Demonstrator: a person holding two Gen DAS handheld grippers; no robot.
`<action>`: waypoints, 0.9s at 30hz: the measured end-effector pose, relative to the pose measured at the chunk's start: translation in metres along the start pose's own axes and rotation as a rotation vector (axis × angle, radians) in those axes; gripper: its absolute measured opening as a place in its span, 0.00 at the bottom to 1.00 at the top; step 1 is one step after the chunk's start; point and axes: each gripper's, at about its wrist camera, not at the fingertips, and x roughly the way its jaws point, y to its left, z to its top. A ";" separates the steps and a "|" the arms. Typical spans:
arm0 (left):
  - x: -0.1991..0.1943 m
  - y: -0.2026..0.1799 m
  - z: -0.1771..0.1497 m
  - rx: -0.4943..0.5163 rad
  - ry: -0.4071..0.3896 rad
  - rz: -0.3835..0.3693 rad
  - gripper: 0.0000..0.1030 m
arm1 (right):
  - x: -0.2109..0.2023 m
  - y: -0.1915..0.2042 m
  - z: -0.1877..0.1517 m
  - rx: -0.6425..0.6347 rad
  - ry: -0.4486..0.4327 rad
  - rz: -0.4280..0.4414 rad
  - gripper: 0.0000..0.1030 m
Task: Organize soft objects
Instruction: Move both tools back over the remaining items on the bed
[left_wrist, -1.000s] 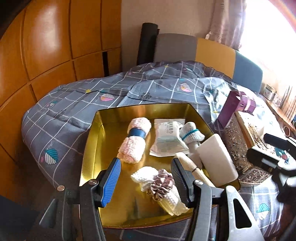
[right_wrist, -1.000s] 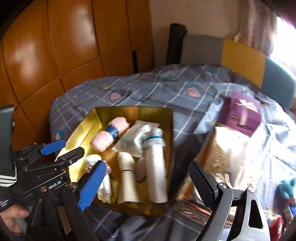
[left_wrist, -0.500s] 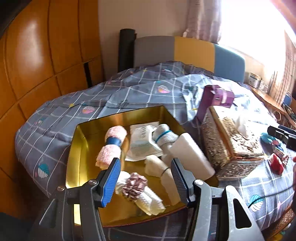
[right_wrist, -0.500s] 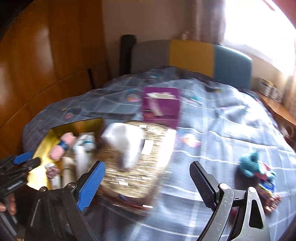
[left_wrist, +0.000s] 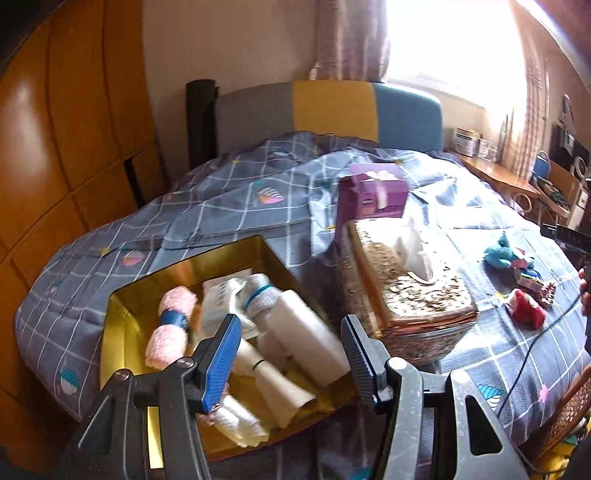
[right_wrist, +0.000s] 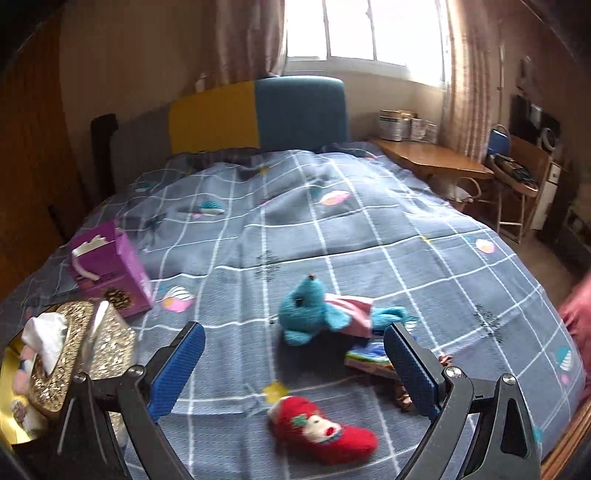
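Checked grey bed (right_wrist: 332, 229); no writing legible. Right claw (right_wrist: 293, 365) opening, empty, above red sock (right_wrist: 325, 432); blue plush (right_wrist: 306, 314) at 12 o'clock. Left claw (left_wrist: 288, 354) apart, empty, over gold tin (left_wrist: 122, 332).

A blue plush toy (right_wrist: 310, 314) in a pink garment is seen lying on its side on the checked bedspread (right_wrist: 332, 229). Just in front of it a red Christmas stocking (right_wrist: 325, 432) is laid flat. Beside the toy, a small striped cloth item (right_wrist: 367, 354) is found. A pink rolled towel (left_wrist: 171, 328) with a blue band and several white rolls (left_wrist: 306, 338) are packed in the gold tin (left_wrist: 122, 332), well apart from the toy.
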 end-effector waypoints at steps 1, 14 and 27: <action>0.000 -0.004 0.001 0.010 0.001 -0.007 0.55 | 0.003 -0.011 0.002 0.019 -0.004 -0.030 0.95; 0.009 -0.088 0.026 0.152 0.003 -0.175 0.55 | 0.018 -0.134 -0.014 0.556 0.005 -0.084 0.96; 0.039 -0.208 0.032 0.366 0.100 -0.380 0.55 | 0.034 -0.154 -0.028 0.736 0.088 0.075 0.96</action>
